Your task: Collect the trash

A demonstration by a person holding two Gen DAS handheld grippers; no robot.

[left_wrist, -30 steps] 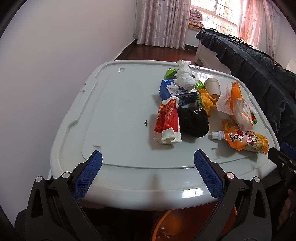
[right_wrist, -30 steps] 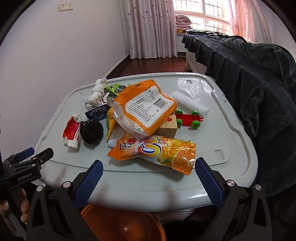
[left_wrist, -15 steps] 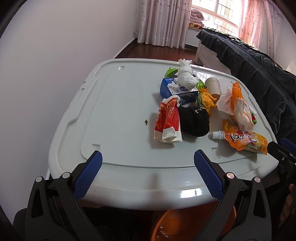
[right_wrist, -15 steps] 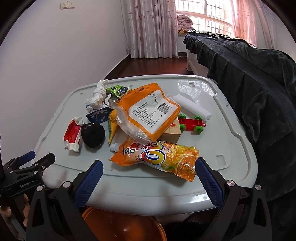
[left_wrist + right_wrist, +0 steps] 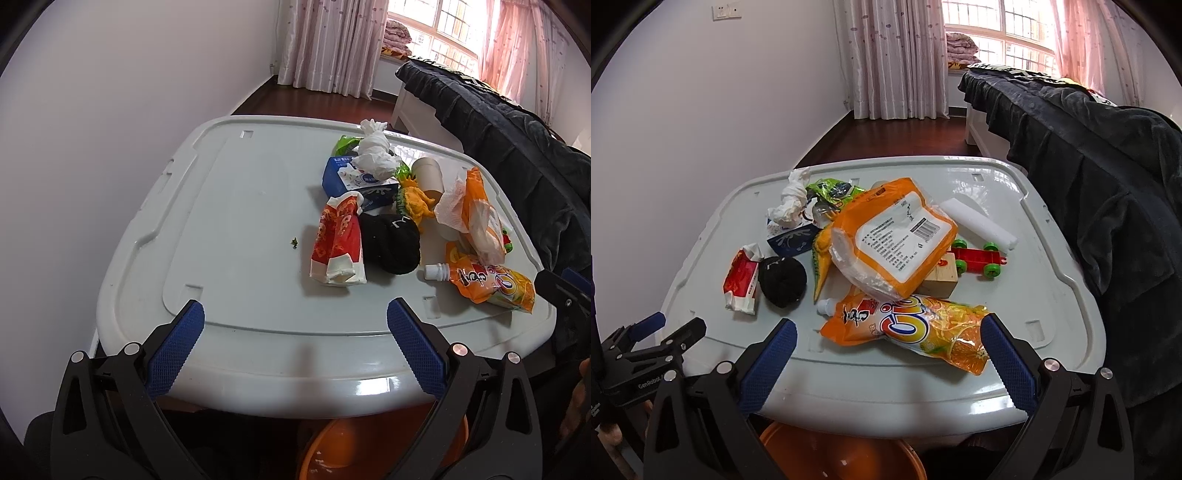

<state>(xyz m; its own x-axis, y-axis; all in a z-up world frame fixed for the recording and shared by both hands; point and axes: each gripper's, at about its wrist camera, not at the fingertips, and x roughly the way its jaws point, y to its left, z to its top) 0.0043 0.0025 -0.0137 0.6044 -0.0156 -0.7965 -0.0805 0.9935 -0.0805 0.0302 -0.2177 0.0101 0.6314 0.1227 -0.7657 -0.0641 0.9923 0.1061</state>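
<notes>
Nearest, right gripper (image 5: 886, 347) spread wide, holding nothing, fingers (image 5: 768, 360) flanking orange juice pouch (image 5: 916, 330) at the worktop (image 5: 1052, 295) edge. Left gripper (image 5: 295, 339) likewise wide and unladen, facing bare worktop. Below, orange basin (image 5: 827, 454). Farther: red packet (image 5: 338, 243), black ball (image 5: 389, 243), blue carton (image 5: 354, 181), crumpled tissue (image 5: 375, 153). Right view only: toy car (image 5: 977, 256), wooden block (image 5: 940, 278), white foam bar (image 5: 979, 225).

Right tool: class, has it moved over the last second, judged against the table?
Yes. The right tool has advanced toward the orange juice pouch; the table edge sits lower than before.
</notes>
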